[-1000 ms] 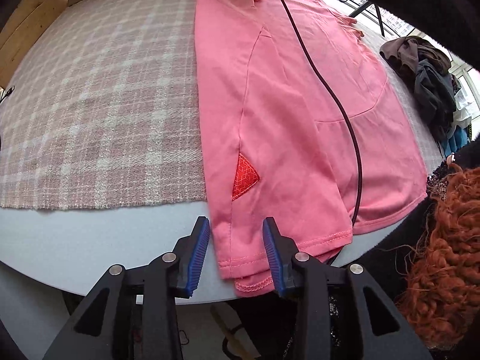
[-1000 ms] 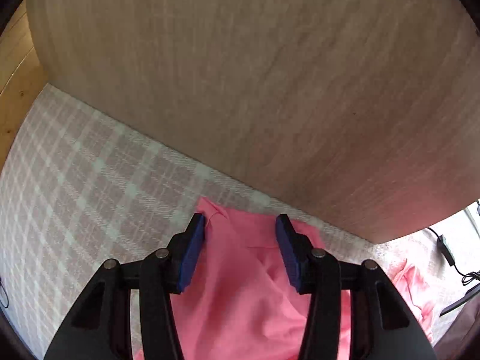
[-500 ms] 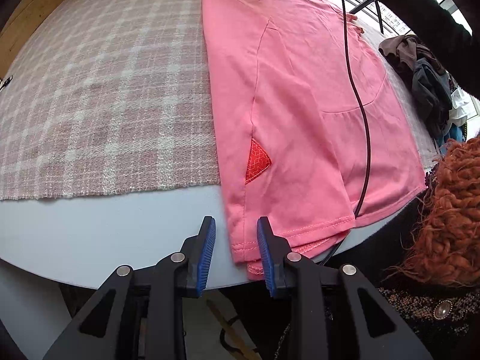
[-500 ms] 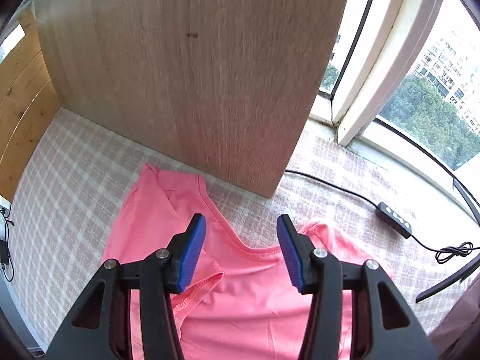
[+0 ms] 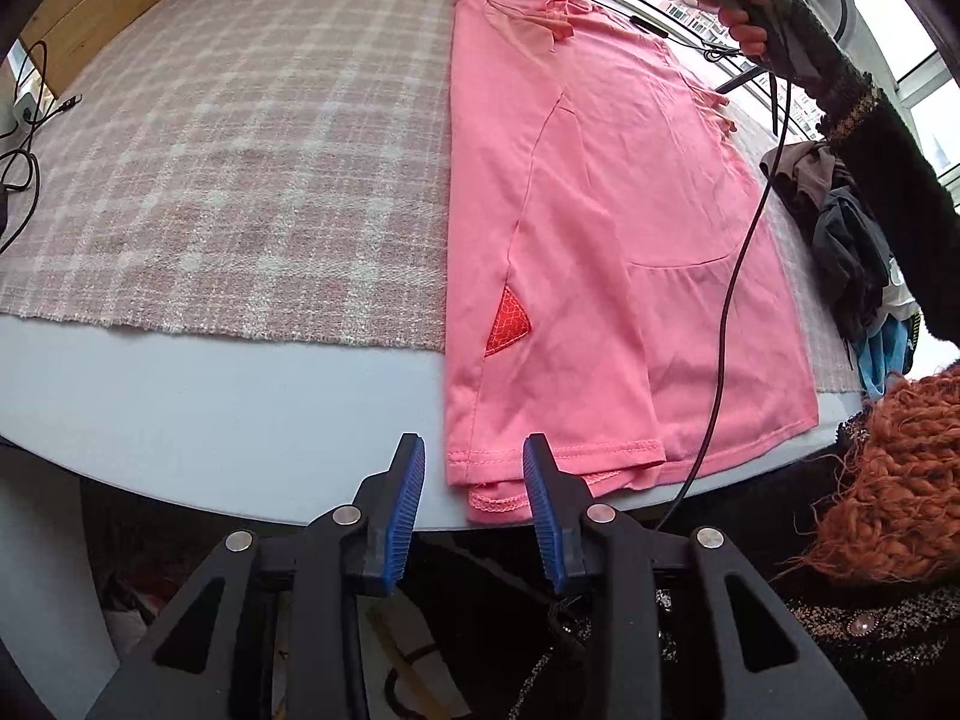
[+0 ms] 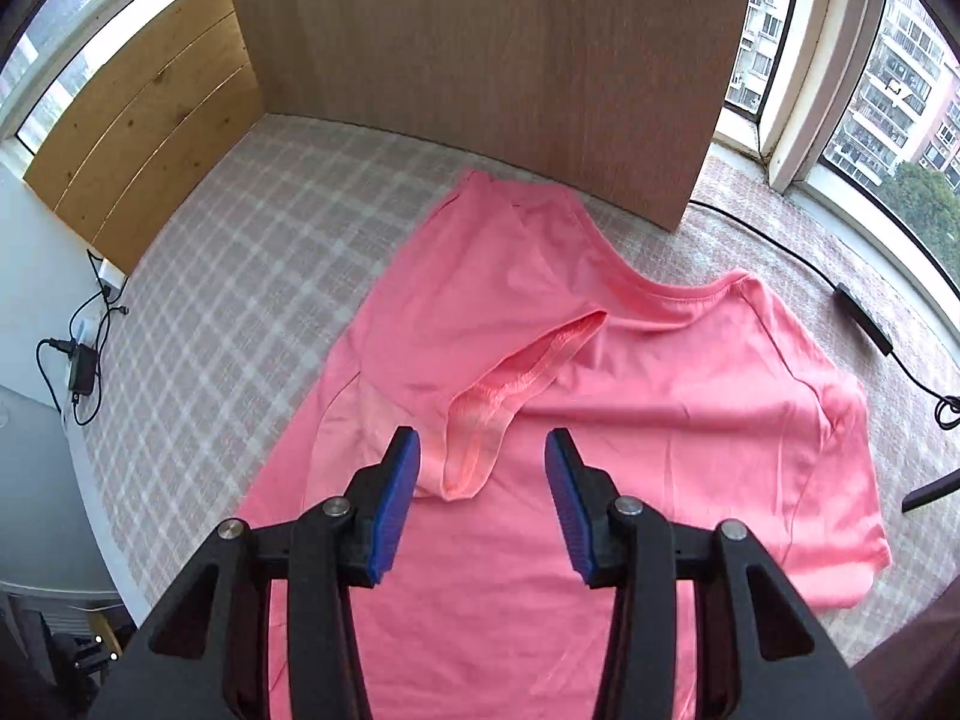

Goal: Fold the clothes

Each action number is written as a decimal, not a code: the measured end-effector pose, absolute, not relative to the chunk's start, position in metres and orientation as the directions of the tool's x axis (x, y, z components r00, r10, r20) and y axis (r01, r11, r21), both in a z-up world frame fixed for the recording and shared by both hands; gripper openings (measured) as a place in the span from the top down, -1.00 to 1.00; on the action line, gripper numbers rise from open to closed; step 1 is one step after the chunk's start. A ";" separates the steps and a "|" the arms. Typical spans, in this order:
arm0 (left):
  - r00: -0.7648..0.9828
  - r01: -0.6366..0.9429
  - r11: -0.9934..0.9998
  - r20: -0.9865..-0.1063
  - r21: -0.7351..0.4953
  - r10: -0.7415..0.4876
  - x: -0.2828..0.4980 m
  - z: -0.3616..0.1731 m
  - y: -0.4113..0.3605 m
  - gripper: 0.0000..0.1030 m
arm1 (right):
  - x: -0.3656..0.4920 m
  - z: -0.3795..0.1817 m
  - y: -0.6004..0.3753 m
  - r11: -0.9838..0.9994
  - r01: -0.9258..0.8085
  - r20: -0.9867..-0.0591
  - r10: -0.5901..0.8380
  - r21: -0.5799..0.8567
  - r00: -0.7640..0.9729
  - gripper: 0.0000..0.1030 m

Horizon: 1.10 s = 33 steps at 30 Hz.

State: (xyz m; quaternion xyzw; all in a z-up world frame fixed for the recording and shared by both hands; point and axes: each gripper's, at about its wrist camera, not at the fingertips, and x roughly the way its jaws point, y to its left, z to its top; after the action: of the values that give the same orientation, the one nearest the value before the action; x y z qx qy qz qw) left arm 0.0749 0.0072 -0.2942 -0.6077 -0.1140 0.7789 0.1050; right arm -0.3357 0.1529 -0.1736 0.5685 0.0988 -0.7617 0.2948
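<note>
1. One pink T-shirt (image 5: 606,228) lies flat on the bench (image 5: 210,396), its left side folded inward over the body, so that an orange-red triangle (image 5: 507,330) of print shows at the fold.
2. Most of the shirt rests on a pink-and-white checked cloth (image 5: 240,168); the hem reaches past the cloth onto bare bench and hangs slightly over the near edge.
3. The left tool (image 5: 474,483) hovers at that near edge, its blue pads either side of the hem's left corner without pressing it; its jaws are apart and opening.
4. The right tool (image 6: 480,498) is above the collar end, jaws apart and closing, with nothing pinched between them; a folded-over sleeve cuff (image 6: 510,390) lies below the gap.
5. In the left view, the person's right hand (image 5: 750,12) grips the other tool's handle at the far end of the shirt, and a black cable (image 5: 729,300) trails from it across the fabric.
6. A heap of dark clothes (image 5: 840,228) sits on the bench to the right of the shirt, apart from it.
7. A wooden panel (image 6: 480,60) stands just behind the collar.
</note>
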 end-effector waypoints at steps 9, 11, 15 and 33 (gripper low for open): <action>-0.171 -0.094 -0.977 -0.964 -0.191 0.204 0.074 -0.276 0.039 0.36 | -0.232 -0.190 0.231 -0.770 0.597 -0.935 -0.344 0.227 -0.088 0.17; -0.174 -0.115 -0.977 -0.965 -0.178 0.196 0.088 -0.270 0.038 0.36 | -0.218 -0.182 0.258 -0.792 0.565 -0.928 -0.354 0.232 -0.115 0.17; -0.240 -0.143 -0.969 -0.943 -0.202 0.232 0.101 -0.244 0.036 0.36 | -0.203 -0.150 0.346 -0.888 0.408 -0.913 -0.330 0.214 -0.239 0.17; -0.181 -0.691 -0.672 -0.837 -0.266 0.517 0.074 -0.225 0.335 0.32 | -0.130 -0.098 0.551 -0.979 0.073 -0.906 -0.205 0.192 -0.370 0.16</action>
State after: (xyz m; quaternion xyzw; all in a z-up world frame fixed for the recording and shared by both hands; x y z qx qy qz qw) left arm 0.0739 0.3347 -0.2250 -0.5031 0.0863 0.7635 0.3956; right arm -0.1302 0.5511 -0.0979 0.5547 -0.0595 -0.8256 0.0843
